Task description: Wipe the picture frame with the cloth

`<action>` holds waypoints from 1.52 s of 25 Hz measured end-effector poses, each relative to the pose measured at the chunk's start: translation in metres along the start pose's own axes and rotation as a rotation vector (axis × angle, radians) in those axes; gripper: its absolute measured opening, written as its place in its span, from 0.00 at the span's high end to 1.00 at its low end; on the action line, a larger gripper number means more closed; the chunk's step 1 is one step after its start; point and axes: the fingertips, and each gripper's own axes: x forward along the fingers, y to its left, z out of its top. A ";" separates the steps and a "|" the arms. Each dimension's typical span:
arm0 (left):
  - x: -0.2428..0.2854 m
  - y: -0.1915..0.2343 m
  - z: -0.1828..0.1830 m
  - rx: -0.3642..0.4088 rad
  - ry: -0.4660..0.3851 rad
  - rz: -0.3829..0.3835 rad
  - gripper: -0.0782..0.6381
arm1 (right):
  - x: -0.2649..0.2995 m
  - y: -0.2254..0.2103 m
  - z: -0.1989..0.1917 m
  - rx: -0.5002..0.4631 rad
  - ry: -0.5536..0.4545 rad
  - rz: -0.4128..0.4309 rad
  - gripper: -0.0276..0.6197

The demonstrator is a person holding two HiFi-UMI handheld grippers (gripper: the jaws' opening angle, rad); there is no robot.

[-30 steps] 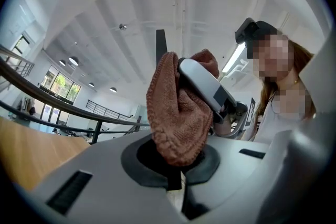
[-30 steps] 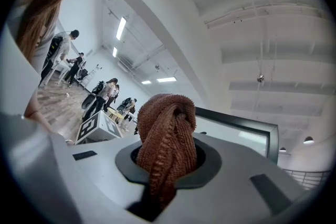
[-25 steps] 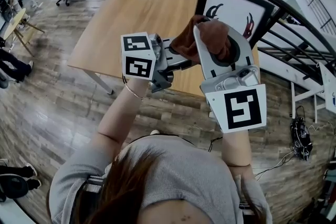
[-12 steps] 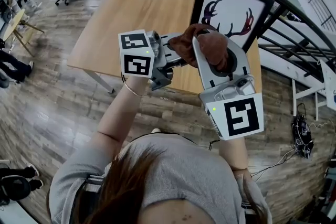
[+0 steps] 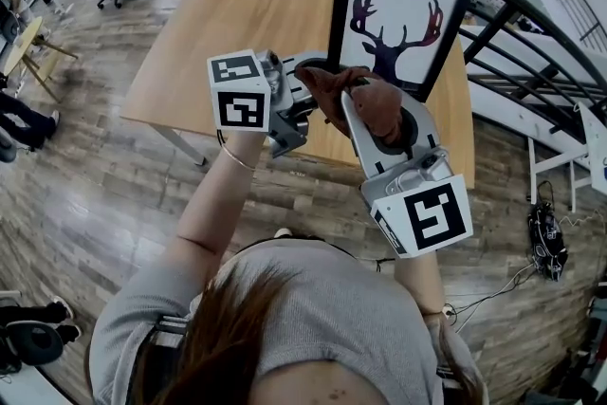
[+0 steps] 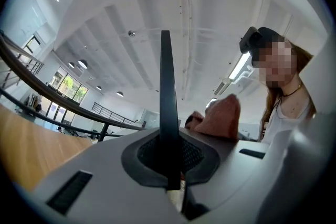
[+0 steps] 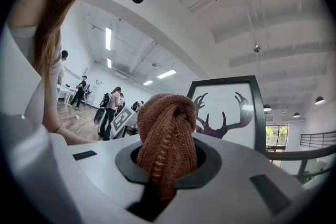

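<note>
Your right gripper [image 5: 372, 114] is clamped on the cloth [image 5: 346, 85]; your left gripper [image 6: 166, 86] is closed and empty. The picture frame [image 5: 394, 19] stands upright, upper centre. Pressing hard could tip it backward off the table [image 5: 237, 24].

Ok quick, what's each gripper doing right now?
Left gripper: closed on the picture frame edge.
Right gripper: closed, holding the cloth.

Both forearms reach fwd w/ elbows bent. L forearm [image 5: 213, 204] angles up to the L gripper [image 5: 303, 90], which is held approx. level w/ its marker cube facing the head. Its 2 jaws are pinched tight on the picture frame [image 6: 166, 86] edge. R gripper [image 5: 379, 109] sits just beside it, lower and nearer the body. Its jaws are clamped on the cloth [image 7: 168, 128].
</note>
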 end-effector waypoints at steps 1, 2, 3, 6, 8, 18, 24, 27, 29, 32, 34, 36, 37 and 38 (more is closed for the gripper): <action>-0.001 0.000 0.001 -0.010 -0.012 0.000 0.87 | -0.002 0.003 -0.006 -0.004 0.018 0.009 0.84; -0.001 0.000 0.002 -0.022 -0.027 -0.004 0.87 | -0.005 0.006 -0.011 -0.007 0.035 0.017 0.84; -0.001 -0.001 0.002 -0.034 -0.042 -0.011 0.87 | -0.008 0.008 -0.015 -0.005 0.044 0.021 0.84; 0.002 -0.003 0.002 -0.049 -0.067 -0.025 0.87 | -0.020 0.010 -0.014 0.010 0.020 0.018 0.84; 0.004 -0.002 0.001 -0.033 -0.054 -0.014 0.87 | -0.029 0.005 -0.011 -0.019 0.031 0.021 0.84; -0.002 -0.005 -0.010 -0.002 0.057 -0.038 0.87 | -0.046 -0.076 0.130 -0.179 -0.275 -0.285 0.84; 0.001 -0.016 -0.024 0.009 0.092 -0.065 0.87 | -0.049 -0.100 0.160 -0.194 -0.411 -0.386 0.84; 0.003 -0.022 -0.024 0.024 0.102 -0.083 0.87 | -0.034 -0.102 0.146 -0.184 -0.379 -0.376 0.84; 0.004 -0.028 -0.023 0.032 0.105 -0.096 0.87 | -0.026 -0.101 0.135 -0.183 -0.348 -0.371 0.84; 0.004 -0.031 -0.020 0.041 0.108 -0.099 0.87 | -0.020 -0.097 0.126 -0.210 -0.317 -0.384 0.85; 0.004 -0.033 -0.019 0.046 0.108 -0.105 0.87 | -0.019 -0.094 0.124 -0.244 -0.299 -0.401 0.84; 0.003 -0.034 -0.017 0.052 0.104 -0.106 0.87 | -0.017 -0.092 0.122 -0.259 -0.283 -0.406 0.85; 0.003 -0.034 -0.016 0.054 0.101 -0.105 0.87 | -0.016 -0.091 0.121 -0.256 -0.278 -0.405 0.85; 0.003 -0.034 -0.016 0.056 0.097 -0.105 0.87 | -0.015 -0.091 0.120 -0.249 -0.273 -0.404 0.85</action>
